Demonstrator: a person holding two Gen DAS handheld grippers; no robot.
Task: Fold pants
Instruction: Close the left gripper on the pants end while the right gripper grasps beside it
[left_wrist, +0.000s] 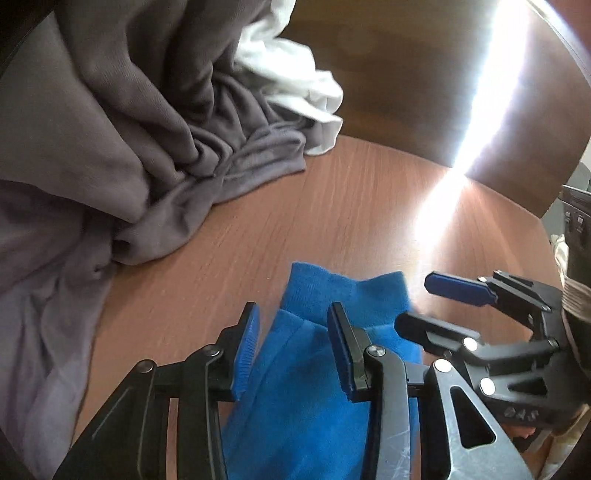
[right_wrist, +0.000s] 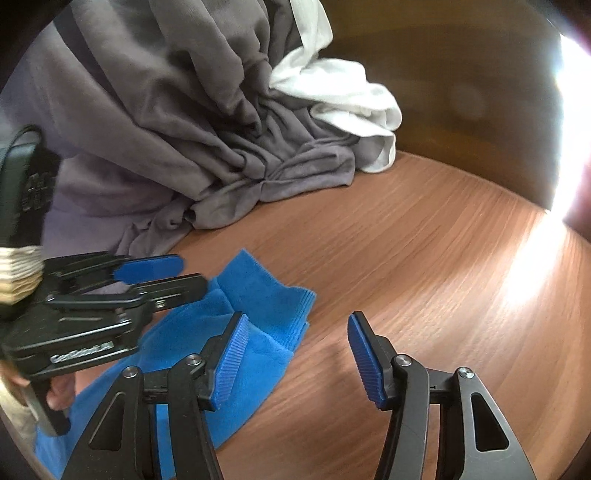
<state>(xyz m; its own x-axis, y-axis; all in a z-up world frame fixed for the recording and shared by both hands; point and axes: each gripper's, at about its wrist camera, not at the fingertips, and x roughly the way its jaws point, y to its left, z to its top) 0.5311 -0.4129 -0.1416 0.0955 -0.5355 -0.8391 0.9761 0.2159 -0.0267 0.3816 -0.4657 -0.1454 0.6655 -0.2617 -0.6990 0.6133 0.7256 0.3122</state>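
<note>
Left wrist view: I see the blue pants (left_wrist: 317, 369) lying on the wooden table (left_wrist: 332, 206), the ribbed cuff end pointing away from me. My left gripper (left_wrist: 293, 354) hangs over that cuff end with its jaws part-way apart, one blue pad on either side of the fabric; I cannot tell whether the pads touch the cloth, and nothing looks pinched. The right gripper (left_wrist: 428, 302) comes in just right of the pants cuff, its fingers apart with nothing between them. Beyond the pants, to their left, sits a heap of grey clothing (left_wrist: 129, 122), and a white garment (left_wrist: 295, 81) lies against the heap's far side. A bright glare stripe crosses the table right of the pants.

Right wrist view: my right gripper (right_wrist: 295, 365) stands open, moderately wide, over bare table right beside the pants (right_wrist: 243, 332); its left pad overlaps the cuff edge in the picture. The left gripper (right_wrist: 188, 277) reaches over the pants from the left, jaws narrowly apart. A hand (right_wrist: 59, 391) holds it. The grey heap (right_wrist: 166, 110) and white garment (right_wrist: 347, 96) lie beyond the pants.
</note>
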